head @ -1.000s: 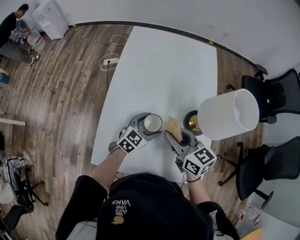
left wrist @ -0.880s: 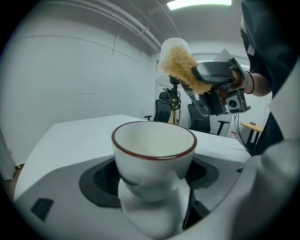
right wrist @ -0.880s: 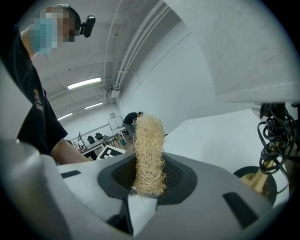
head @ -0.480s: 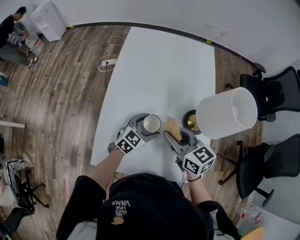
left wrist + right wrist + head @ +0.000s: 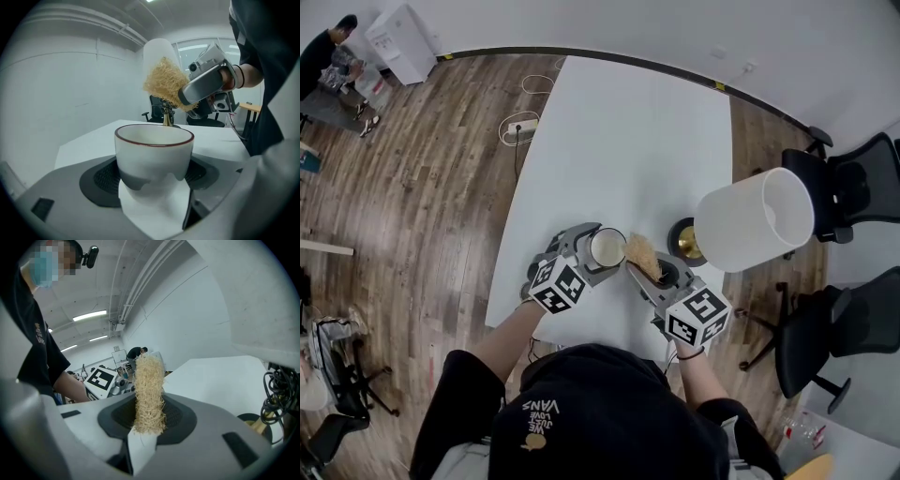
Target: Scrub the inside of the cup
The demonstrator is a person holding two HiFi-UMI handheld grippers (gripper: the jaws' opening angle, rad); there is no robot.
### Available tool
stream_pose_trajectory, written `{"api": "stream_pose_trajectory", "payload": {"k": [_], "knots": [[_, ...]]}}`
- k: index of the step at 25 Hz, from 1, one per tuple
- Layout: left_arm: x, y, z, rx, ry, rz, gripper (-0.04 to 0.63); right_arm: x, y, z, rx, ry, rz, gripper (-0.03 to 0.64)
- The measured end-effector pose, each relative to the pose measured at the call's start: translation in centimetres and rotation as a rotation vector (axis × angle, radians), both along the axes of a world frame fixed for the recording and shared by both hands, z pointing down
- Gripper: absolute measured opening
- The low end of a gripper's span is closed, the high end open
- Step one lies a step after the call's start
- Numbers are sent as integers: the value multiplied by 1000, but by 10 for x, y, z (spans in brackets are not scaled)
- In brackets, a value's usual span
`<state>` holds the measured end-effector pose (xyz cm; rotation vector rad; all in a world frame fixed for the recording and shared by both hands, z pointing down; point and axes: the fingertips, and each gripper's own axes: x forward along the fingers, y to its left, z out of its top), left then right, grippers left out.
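Note:
A white cup (image 5: 153,152) with a thin red rim sits upright between the jaws of my left gripper (image 5: 153,187), which is shut on it. In the head view the cup (image 5: 606,247) is held over the near part of the white table (image 5: 619,141). My right gripper (image 5: 146,427) is shut on a tan fibrous scrubber (image 5: 149,394). The scrubber (image 5: 641,255) hangs just right of the cup's mouth, a little apart from it. From the left gripper view the scrubber (image 5: 165,83) is above and behind the cup's rim, outside the cup.
A lamp with a large white shade (image 5: 757,223) and a dark brass-coloured base (image 5: 683,241) stands at the table's right edge, close to my right gripper. Black office chairs (image 5: 853,192) are to the right. A power strip (image 5: 519,124) lies on the wooden floor at the left.
The cup has tipped slightly toward the scrubber, and the scrubber has moved a little left, closer to the cup's mouth.

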<state>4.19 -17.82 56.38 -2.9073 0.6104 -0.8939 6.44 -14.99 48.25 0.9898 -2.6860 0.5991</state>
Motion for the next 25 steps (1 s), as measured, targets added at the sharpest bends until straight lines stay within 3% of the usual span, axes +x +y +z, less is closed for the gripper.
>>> {"api": "stream_pose_trajectory", "payload": {"k": [4, 10, 16, 25], "knots": [[-5, 4, -13, 86, -78, 11, 397, -7, 7, -1, -1, 47, -45, 94], [-10, 8, -27, 165, -148, 7, 397, -20, 18, 8, -28, 198, -180, 94], [-14, 11, -36, 257, -219, 11, 398, -22, 22, 17, -107, 320, -264, 94], [-9, 21, -31, 297, -289, 37, 398, -18, 43, 32, -209, 492, -391, 94]]}}
